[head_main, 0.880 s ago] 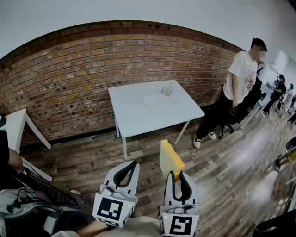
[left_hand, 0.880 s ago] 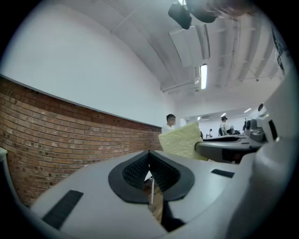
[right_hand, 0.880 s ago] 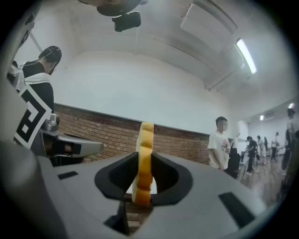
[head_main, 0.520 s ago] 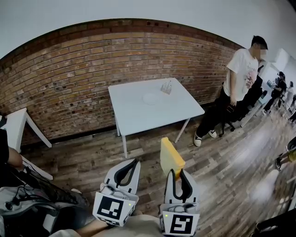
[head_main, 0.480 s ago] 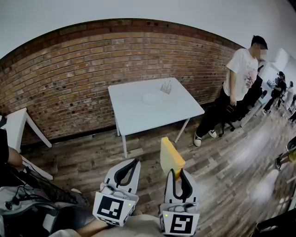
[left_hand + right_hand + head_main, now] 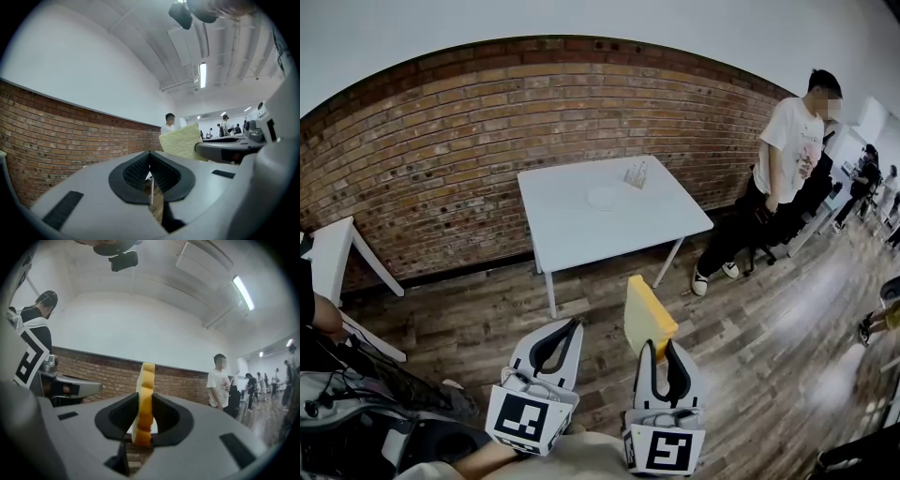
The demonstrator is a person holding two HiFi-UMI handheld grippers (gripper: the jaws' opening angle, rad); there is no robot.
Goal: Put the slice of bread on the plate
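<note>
A yellow-crusted slice of bread (image 6: 648,319) stands on edge in my right gripper (image 6: 663,353), which is shut on its lower part. In the right gripper view the bread (image 6: 145,394) sits upright with both pads pressed against it. My left gripper (image 6: 563,335) hangs beside it, shut and empty; its pads (image 6: 140,169) meet along a thin slit. The bread (image 6: 182,140) also shows in the left gripper view. A round white plate (image 6: 606,198) lies on a white table (image 6: 581,239) well ahead of both grippers, by the brick wall.
A small clear glass object (image 6: 635,174) stands on the table just right of the plate. A person in a white shirt (image 6: 780,178) stands to the right of the table. Another white table (image 6: 337,253) is at the left. Bags and cables (image 6: 366,412) lie at the lower left on the wooden floor.
</note>
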